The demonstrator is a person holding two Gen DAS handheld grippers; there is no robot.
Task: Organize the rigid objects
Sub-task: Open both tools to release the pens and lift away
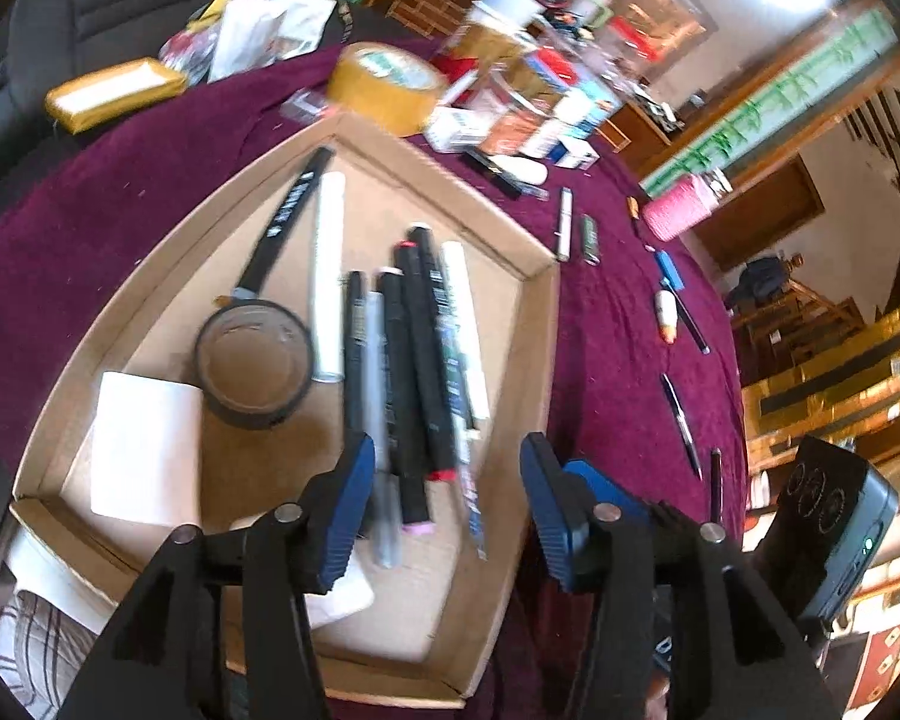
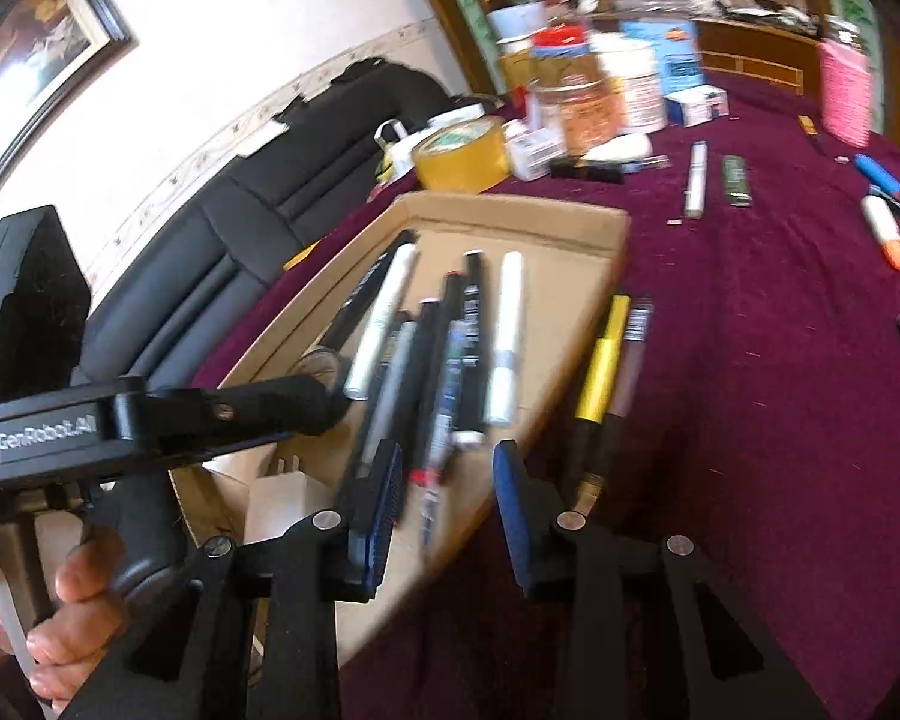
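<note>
From the left wrist view, the left tool (image 1: 447, 498) hangs over the near end of a shallow cardboard tray (image 1: 537, 324) on the bench, which is draped in a maroon cloth (image 1: 618, 324). Its blue-padded jaws stand wide apart with nothing between them. Below lies a bundle of markers (image 1: 417, 372), side by side along the tray. Left of them sit a roll of dark tape (image 1: 252, 360), a long white tube (image 1: 328, 276), a black-handled tool (image 1: 282, 222) and a white card (image 1: 144, 450). Beyond the tray's far corner stands a roll of tan packing tape (image 1: 384, 84). Loose on the cloth to the right are a silver pen (image 1: 564, 225), a small green lighter (image 1: 590, 238), a white-and-orange marker (image 1: 666, 315) and a dark pen (image 1: 681, 420).

From the right wrist view, the right tool (image 2: 447, 504) hovers over the tray's (image 2: 510, 210) near right edge, jaws open and empty. Just outside that edge, on the cloth (image 2: 780, 390), a yellow marker (image 2: 600, 366) and a brownish pen (image 2: 627, 360) lie side by side, close beyond the right jaw. The markers (image 2: 450, 354) lie inside the tray. The left tool's black body (image 2: 150, 414) crosses the lower left, gripped by a hand (image 2: 72, 618).
</note>
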